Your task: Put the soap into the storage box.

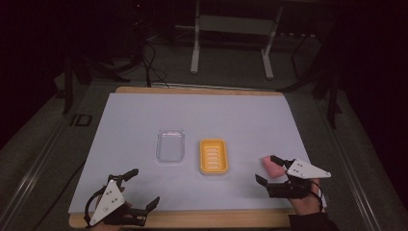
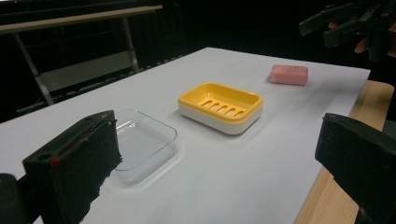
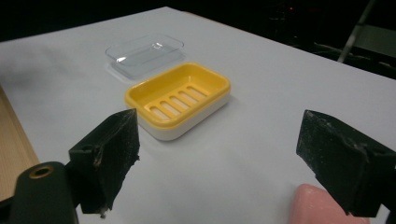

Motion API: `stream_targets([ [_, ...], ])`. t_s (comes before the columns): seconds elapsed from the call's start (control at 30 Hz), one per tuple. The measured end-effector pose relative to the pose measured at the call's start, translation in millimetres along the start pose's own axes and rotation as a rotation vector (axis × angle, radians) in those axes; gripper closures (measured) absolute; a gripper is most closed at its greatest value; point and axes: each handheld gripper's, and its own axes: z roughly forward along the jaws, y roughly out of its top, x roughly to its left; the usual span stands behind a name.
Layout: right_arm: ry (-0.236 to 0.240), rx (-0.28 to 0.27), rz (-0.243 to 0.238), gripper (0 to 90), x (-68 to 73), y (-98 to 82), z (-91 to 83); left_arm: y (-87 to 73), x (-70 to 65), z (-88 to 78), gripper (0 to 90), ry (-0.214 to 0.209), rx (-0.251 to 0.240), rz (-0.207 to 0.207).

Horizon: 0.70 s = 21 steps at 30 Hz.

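1. Your right gripper [image 1: 270,169] hovers near the right end of the worktop's [image 1: 144,110] near edge, jaws spread wide with nothing gripped. The soap [image 1: 272,166], a pink bar, lies on the white sheet between or just under them. This looks like the approach to a pick, though contact cannot be judged from above.
2. Your left gripper [image 1: 136,189] waits at the near left corner, jaws equally wide and empty, well apart from everything. It is probably parked there to leave the centre free.
3. The dish [image 1: 213,156], yellow with a slotted floor, sits at mid-worktop with its hollow upward, a likely seat for the soap. The lid [image 1: 170,145], clear plastic, lies just beside it on the left, also hollow upward, so the dish stands uncovered.
4. The right gripper view brings the soap [image 3: 322,205] close, low beside one jaw. It suggests the bar is off-centre in the gap and you may need to shift before closing.
5. The left gripper view shows the soap [image 2: 289,74] lying flat near the worktop edge, with the right gripper [image 2: 343,21] raised above and beyond it, a height gap the high view hides.
6. The same view shows the dish's [image 2: 220,106] white base under the yellow tray, and the lid's [image 2: 140,142] shallow wall.
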Motion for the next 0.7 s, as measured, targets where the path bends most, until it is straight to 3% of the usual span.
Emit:
stream_targets([
  [0.37,0.056,0.057,-0.126,13.0,7.4,2.1,9.5,-0.2,-1.2,-0.4,0.3,-0.002,0.003,0.008],
  [0.7,-0.04,0.023,-0.121,13.6,0.5,4.6,4.0,-0.5,-1.8,0.2,0.3,0.005,0.013,0.016],
])
